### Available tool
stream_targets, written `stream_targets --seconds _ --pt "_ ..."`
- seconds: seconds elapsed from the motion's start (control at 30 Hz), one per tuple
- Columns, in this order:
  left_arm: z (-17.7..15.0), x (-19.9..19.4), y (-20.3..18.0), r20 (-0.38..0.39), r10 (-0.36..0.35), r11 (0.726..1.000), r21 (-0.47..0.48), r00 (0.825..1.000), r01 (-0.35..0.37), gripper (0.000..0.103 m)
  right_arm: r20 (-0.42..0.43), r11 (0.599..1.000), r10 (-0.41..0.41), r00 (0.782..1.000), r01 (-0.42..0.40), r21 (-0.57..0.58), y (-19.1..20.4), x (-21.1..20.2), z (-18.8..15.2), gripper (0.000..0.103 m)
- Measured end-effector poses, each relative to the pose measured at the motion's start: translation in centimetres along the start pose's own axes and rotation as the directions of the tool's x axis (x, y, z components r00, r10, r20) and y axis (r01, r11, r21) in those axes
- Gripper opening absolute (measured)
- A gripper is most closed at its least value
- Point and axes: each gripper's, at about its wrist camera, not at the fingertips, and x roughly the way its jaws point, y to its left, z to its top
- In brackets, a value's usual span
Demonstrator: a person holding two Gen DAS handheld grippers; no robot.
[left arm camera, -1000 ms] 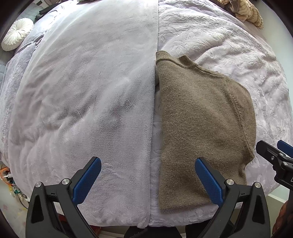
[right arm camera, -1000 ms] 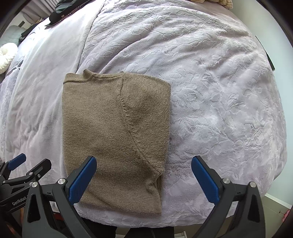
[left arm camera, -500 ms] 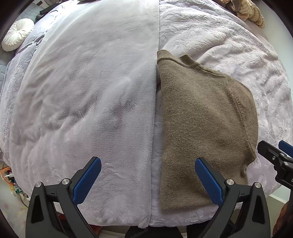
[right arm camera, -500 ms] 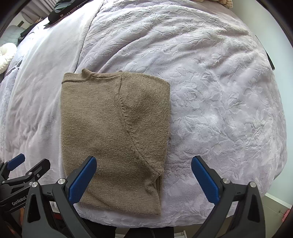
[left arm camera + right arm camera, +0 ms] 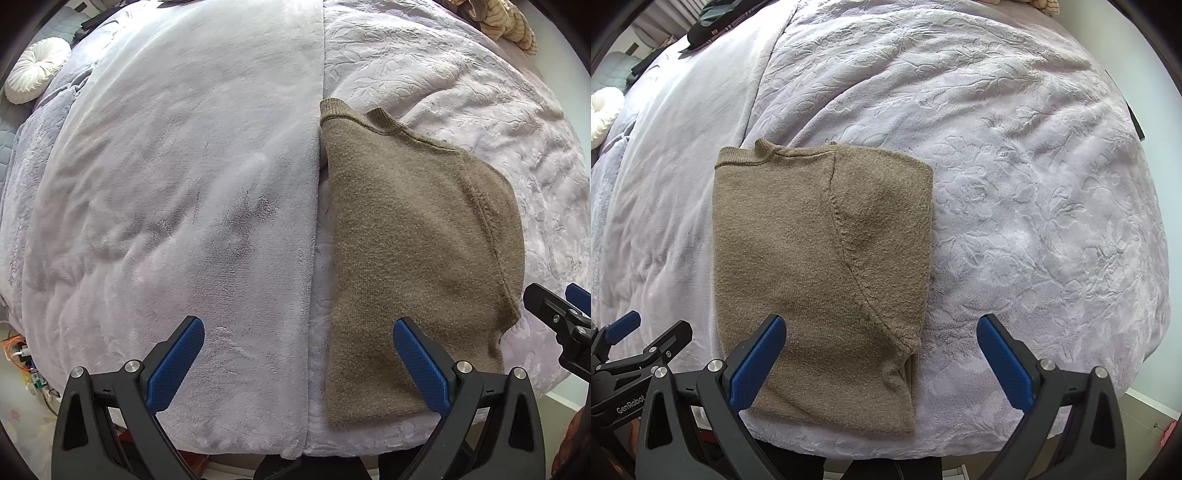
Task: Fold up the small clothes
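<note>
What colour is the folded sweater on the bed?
Plain brownish-olive knit sweater, no pattern; it shows best in the right wrist view.

Striped fabric (image 5: 511, 22) cut off, top-rt.

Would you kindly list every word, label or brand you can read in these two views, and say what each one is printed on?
"GenRobot", cut off at the picture's edge: white print on the black body of the left gripper, in the right wrist view.
Nothing else is legible: the brown sweater and the lilac bedspread show no print.
</note>
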Motion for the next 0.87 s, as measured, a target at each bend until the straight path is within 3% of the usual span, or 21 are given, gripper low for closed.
stream_targets --seconds 0.87 --pt "-0.11 0.2 0.09 -0.008 -0.024 1.0 -0.007 1.0 0.024 0.103 -0.009 1.0 -0.002 1.0 0.002 0.007 -0.29 0.34 -0.43 0.103"
